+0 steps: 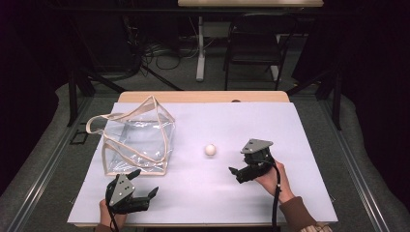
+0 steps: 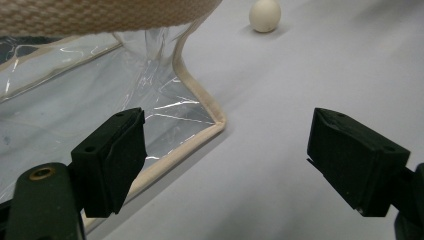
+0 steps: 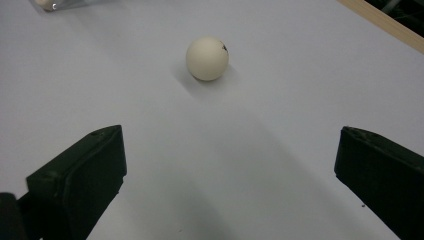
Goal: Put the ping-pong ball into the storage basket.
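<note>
Ball (image 3: 207, 58): small, cream, likely light, hard and prone to rolling; best pinched across its middle. Lies on bare bench (image 1: 270, 125). Nearest the ball, right claw (image 1: 234, 172), released, aimed at it. Farther from the ball: left claw (image 1: 145, 184), released; clear bag (image 1: 137, 140).
</note>
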{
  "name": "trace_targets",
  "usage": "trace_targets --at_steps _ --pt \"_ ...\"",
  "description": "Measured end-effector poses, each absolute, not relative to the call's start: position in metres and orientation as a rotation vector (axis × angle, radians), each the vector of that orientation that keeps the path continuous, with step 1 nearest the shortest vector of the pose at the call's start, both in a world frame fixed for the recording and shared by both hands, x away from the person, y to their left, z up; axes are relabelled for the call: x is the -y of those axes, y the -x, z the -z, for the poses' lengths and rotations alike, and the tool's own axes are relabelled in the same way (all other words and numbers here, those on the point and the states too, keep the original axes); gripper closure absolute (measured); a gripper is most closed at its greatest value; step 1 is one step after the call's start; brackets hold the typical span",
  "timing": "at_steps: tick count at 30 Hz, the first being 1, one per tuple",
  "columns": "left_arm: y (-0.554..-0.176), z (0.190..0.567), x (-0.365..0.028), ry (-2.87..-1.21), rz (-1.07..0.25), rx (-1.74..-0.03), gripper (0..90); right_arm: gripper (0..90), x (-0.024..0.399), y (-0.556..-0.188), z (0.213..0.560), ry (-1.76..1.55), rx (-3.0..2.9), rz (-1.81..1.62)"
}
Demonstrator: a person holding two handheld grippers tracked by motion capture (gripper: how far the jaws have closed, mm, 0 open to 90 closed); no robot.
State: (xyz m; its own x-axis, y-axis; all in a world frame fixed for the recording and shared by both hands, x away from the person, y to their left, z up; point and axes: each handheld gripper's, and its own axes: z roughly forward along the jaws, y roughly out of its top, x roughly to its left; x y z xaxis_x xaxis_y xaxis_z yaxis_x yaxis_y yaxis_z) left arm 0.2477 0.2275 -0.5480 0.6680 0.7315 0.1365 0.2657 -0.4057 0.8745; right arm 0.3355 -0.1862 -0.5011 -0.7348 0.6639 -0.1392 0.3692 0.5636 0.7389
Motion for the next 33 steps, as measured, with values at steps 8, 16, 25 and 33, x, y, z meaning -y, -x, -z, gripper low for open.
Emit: trace_targets --at_steps 8,16,25,33 --pt "-0.247 0.548 -0.228 -1.968 -0.644 -0.778 16.1 0.0 0.181 -0.347 0.501 -0.841 -2.408 -1.004" --pt "-0.247 0.548 -0.228 -1.966 -0.645 -0.777 16.1 0.0 0.175 -0.36 0.502 -0.87 -2.42 -1.011" --pt "-0.247 0.548 -0.228 -1.971 -0.645 -0.778 16.1 0.0 0.171 -0.372 0.507 -0.904 -2.433 -1.028" --pt "-0.247 0.548 -0.228 -1.972 -0.647 -0.778 16.1 0.0 0.166 -0.379 0.509 -0.911 -2.438 -1.015"
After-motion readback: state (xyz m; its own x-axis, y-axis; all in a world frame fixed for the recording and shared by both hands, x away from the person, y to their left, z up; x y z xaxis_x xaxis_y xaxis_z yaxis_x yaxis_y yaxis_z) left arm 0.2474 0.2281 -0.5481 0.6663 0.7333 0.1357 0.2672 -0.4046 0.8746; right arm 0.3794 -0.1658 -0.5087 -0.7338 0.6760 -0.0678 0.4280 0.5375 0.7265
